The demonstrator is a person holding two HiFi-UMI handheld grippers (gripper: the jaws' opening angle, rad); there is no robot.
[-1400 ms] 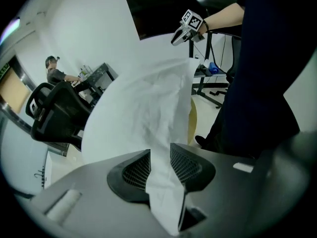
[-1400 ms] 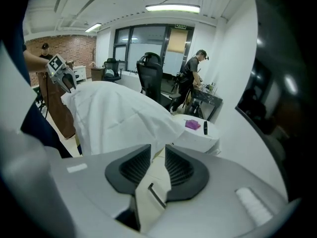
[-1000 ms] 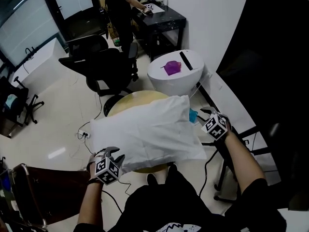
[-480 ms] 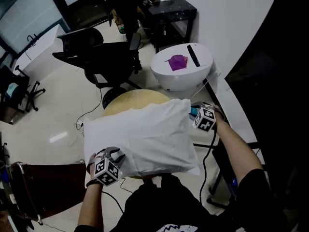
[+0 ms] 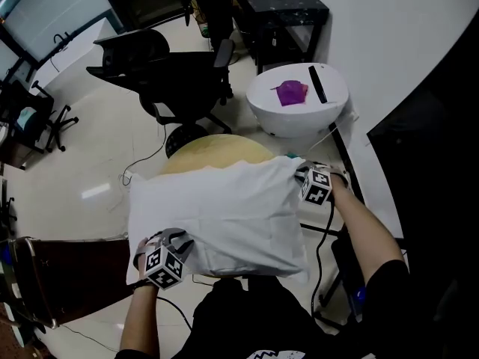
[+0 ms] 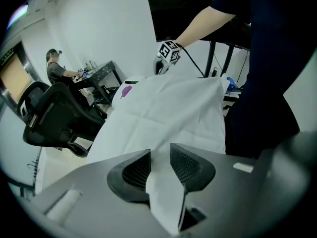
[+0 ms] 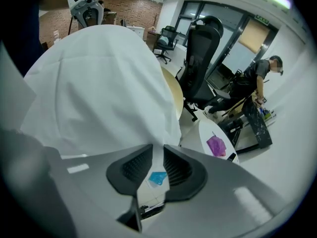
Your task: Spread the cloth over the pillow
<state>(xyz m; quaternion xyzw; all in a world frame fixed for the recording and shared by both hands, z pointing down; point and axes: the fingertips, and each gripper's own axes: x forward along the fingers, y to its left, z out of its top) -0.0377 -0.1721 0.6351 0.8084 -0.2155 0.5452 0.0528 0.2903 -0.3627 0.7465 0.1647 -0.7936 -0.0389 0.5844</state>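
Observation:
A white cloth [image 5: 217, 208] lies draped over a bulky pillow shape on the round wooden table [image 5: 217, 149]; the pillow itself is hidden beneath it. My left gripper [image 5: 178, 239] is at the cloth's near left corner. In the left gripper view a fold of the cloth [image 6: 168, 108] runs between the pads, with the left gripper [image 6: 159, 152] shut on it. My right gripper [image 5: 301, 173] is at the far right corner. Its jaws have just been closing, and the cloth's [image 7: 99, 73] corner tapers in between the tips of the right gripper [image 7: 157, 150].
A white round pod [image 5: 298, 118] with a purple item [image 5: 290, 93] stands beyond the table. A black office chair [image 5: 161, 66] is to the far left and a black desk [image 5: 288, 2] behind. Cables run on the floor. A person [image 6: 57, 71] works at the desk.
My right gripper has come down and in to the cloth's far right corner. The cloth has sunk and settled lower over the table. The left gripper shifted slightly, still gripping.

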